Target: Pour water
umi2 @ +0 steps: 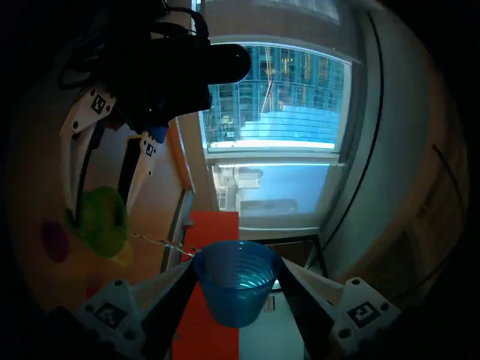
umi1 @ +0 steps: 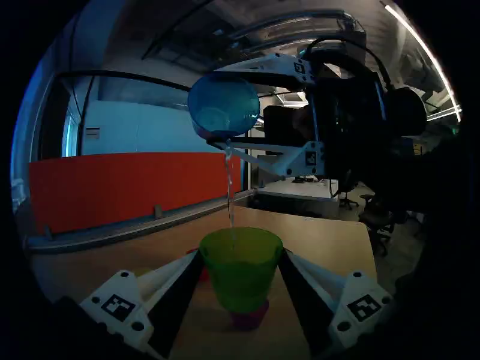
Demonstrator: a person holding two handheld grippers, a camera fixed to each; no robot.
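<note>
My left gripper (umi1: 241, 273) is shut on a green cup (umi1: 240, 268), held upright above the wooden table (umi1: 318, 237). High over it, the right gripper (umi1: 273, 108) holds a blue cup (umi1: 223, 105) tipped on its side, and a thin stream of water (umi1: 228, 186) falls from its rim into the green cup. In the right gripper view, my right gripper (umi2: 237, 282) is shut on the blue cup (umi2: 235, 281), with water (umi2: 157, 241) running off its rim toward the green cup (umi2: 101, 221) held by the left gripper (umi2: 99, 174).
A pink object (umi1: 249, 318) lies on the table just under the green cup. An orange partition (umi1: 132, 183) runs along the table's far edge. Office chairs (umi1: 375, 216) and desks stand to the right. A large window (umi2: 273, 99) fills the background in the right gripper view.
</note>
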